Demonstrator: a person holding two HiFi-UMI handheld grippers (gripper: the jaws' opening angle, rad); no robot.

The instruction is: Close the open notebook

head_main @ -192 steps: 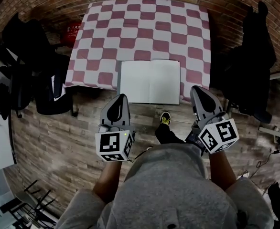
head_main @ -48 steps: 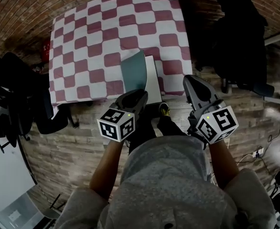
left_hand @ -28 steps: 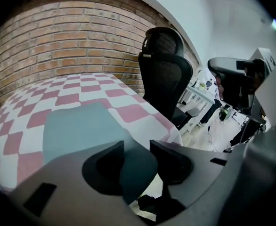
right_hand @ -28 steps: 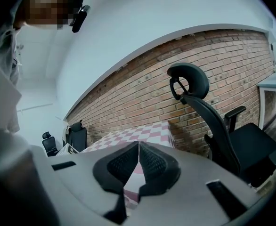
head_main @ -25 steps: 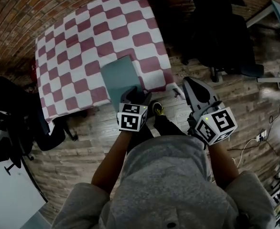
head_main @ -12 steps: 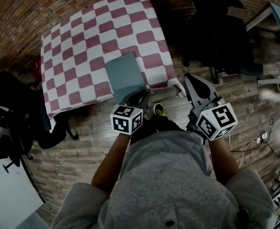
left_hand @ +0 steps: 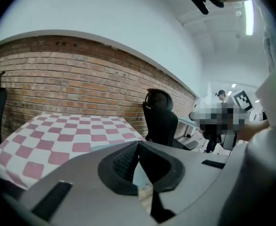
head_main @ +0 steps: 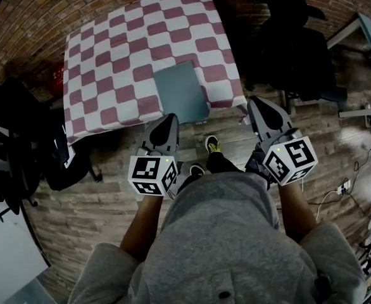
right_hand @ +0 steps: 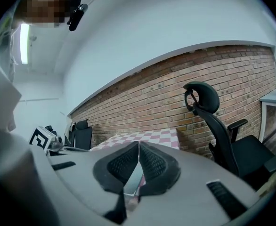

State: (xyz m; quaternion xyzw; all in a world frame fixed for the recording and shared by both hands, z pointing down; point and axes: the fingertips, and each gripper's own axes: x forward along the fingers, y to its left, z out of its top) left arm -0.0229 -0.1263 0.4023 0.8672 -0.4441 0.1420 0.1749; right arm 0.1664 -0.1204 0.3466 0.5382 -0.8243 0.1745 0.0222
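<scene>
The notebook (head_main: 181, 92) lies closed and flat, grey-teal cover up, near the front edge of the red-and-white checked table (head_main: 109, 56). My left gripper (head_main: 169, 120) hangs just off that front edge, a little short of the notebook, shut with nothing between its jaws. In the left gripper view the left gripper (left_hand: 138, 145) shows its pads meeting, with the table (left_hand: 58, 135) beyond. My right gripper (head_main: 256, 103) is off the table's right front corner, also shut and empty. The right gripper view shows the right gripper (right_hand: 139, 145) with pads together.
Black office chairs stand left (head_main: 21, 138) and right (head_main: 287, 37) of the table; one chair (right_hand: 208, 107) is close on the right. A red object (head_main: 57, 78) sits by the table's left side. My shoe (head_main: 211, 145) is on the wooden floor.
My left gripper has drawn back from the notebook's near edge, risen, and its jaws have gone from open to shut. The right gripper has shifted slightly. The notebook stays closed.
</scene>
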